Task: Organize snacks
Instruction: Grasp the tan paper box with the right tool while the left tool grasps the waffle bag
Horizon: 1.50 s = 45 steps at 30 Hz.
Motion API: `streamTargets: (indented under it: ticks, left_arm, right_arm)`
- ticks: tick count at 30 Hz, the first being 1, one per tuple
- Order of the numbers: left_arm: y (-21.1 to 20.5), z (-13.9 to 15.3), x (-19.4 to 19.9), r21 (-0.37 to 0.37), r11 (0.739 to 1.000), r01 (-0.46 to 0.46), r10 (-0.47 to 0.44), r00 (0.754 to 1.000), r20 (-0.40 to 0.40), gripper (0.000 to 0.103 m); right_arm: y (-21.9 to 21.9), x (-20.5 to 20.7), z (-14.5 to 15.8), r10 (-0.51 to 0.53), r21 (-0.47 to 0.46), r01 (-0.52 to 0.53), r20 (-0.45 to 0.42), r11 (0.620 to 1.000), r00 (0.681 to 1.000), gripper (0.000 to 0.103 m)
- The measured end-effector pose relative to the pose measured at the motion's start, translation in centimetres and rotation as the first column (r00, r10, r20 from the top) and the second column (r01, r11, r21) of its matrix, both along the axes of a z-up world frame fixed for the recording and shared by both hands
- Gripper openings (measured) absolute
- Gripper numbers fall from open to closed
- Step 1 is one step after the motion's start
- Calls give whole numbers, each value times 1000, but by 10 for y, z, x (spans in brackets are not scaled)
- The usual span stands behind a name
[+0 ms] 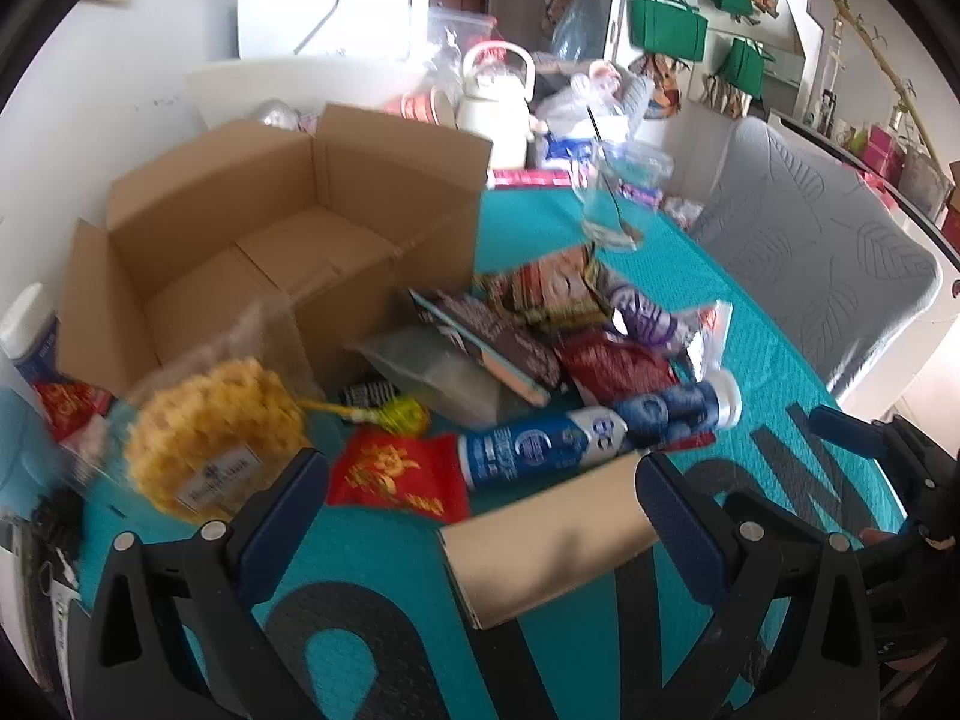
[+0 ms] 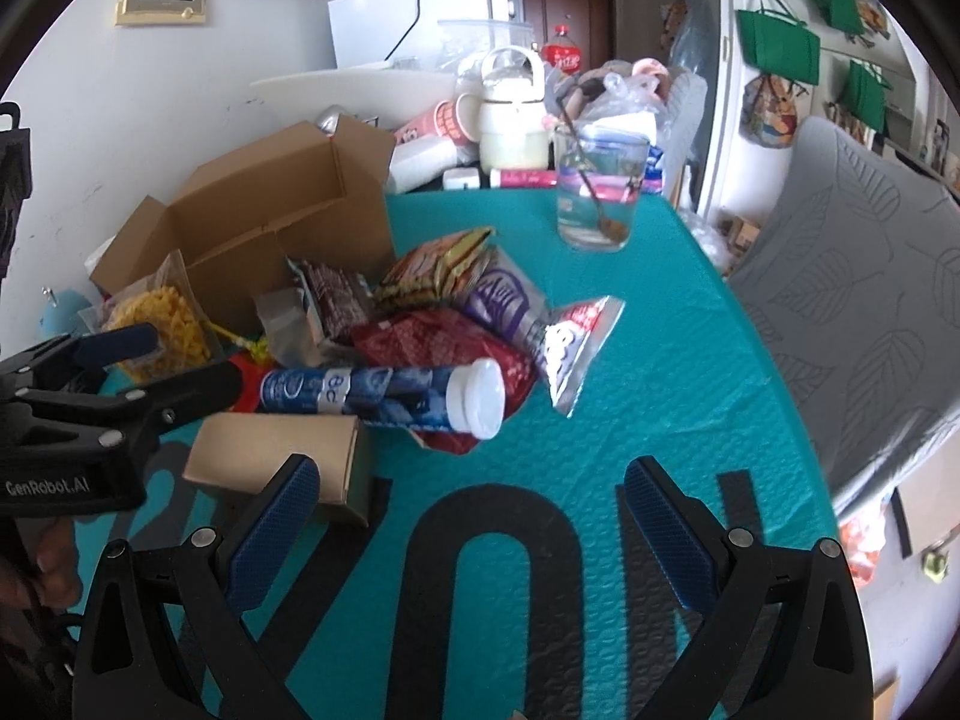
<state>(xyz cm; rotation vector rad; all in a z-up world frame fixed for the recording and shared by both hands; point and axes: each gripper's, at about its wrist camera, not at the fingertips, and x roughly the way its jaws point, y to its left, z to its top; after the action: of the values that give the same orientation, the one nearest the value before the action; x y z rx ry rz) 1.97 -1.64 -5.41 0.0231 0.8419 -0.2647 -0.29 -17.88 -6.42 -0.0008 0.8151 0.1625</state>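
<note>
Both tongs, left tongs (image 1: 480,498) and right tongs (image 2: 471,498), gape wide near the brown box (image 1: 540,546) and blue tube (image 2: 384,390); next, pinch one snack for the far-left empty carton (image 1: 270,240).

White walls (image 2: 180,78), brown door (image 2: 567,0), grey leaf-patterned chair (image 2: 840,276), daylight.

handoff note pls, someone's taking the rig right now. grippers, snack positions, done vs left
Left hand-held gripper: open, above the tan box, holding nothing.
Right hand-held gripper: open, empty, over bare teal table.
Cardboard box: open, looks empty.
Snacks piled beside it: blue tube, red packets, purple packet, yellow snack bag.
Done: nothing boxed. Left: everything.
</note>
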Motion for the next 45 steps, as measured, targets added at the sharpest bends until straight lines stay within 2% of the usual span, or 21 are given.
streamTargets:
  ticks: [6,17,23,26,33,39,45]
  left_arm:
    - [10,-11,-7,-19,1000,-12,12,999,-37,103]
    - [53,-6,-29,9,993,-119,119,993,10,103]
    - [77,-9,-24,52,980,-194,192,981,28,103]
    - [87,-10,-22,64,974,-218,217,976,32,103]
    - [99,-7,-22,51,973,-226,222,973,62,103]
    - [101,4,-19,73,972,-225,216,969,118,103]
    - [94,21,-5,126,971,-204,182,969,167,103]
  right_arm:
    - [2,1,-15,34,50,-33,-38,998,999,103]
    - [41,1,-18,188,110,-185,-15,976,982,103]
    - [57,12,-27,239,153,-232,-35,961,970,103]
    - [63,16,-33,255,175,-241,-60,954,965,96]
    - [74,4,-31,313,229,-290,-73,929,947,95]
    - [88,-4,-31,352,214,-326,-95,921,931,95]
    - [83,-2,-21,307,160,-293,-72,943,949,95]
